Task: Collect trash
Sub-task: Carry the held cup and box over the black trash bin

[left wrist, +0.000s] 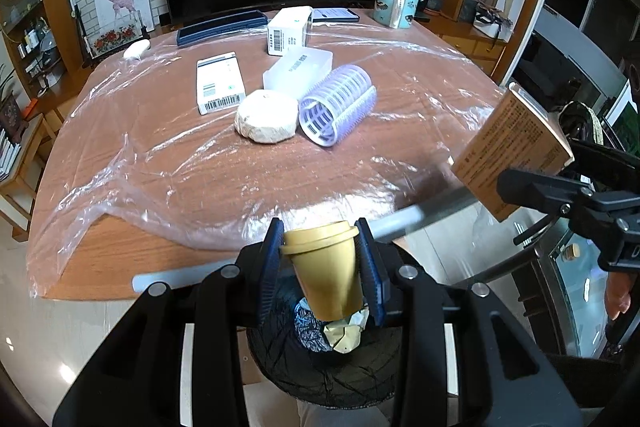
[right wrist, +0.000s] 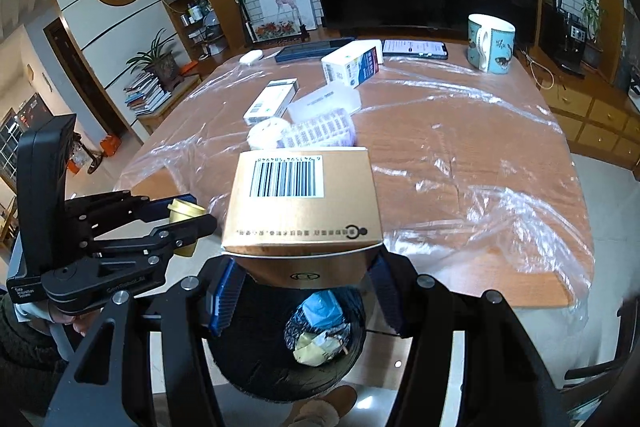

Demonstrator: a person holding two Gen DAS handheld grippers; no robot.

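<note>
A round black-lined bin [right wrist: 256, 367] holds crumpled foil, paper, perhaps blue plastic. Above it, the left gripper [left wrist: 322, 263] clamps a small gold plastic cup [left wrist: 326, 267]; the right gripper [right wrist: 304, 287] clamps a gold cardboard box [right wrist: 304, 203].

The left gripper [left wrist: 322, 263] is clamping a gold cup [left wrist: 326, 267] above the bin [left wrist: 320, 367]; the right gripper [left wrist: 532, 187] is gripping a box [left wrist: 516, 143].

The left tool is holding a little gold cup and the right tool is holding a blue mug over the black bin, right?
Not quite. The right tool holds a gold box, as the right wrist view shows; the blue mug sits on the table. The left tool does hold the gold cup over the black bin.
</note>
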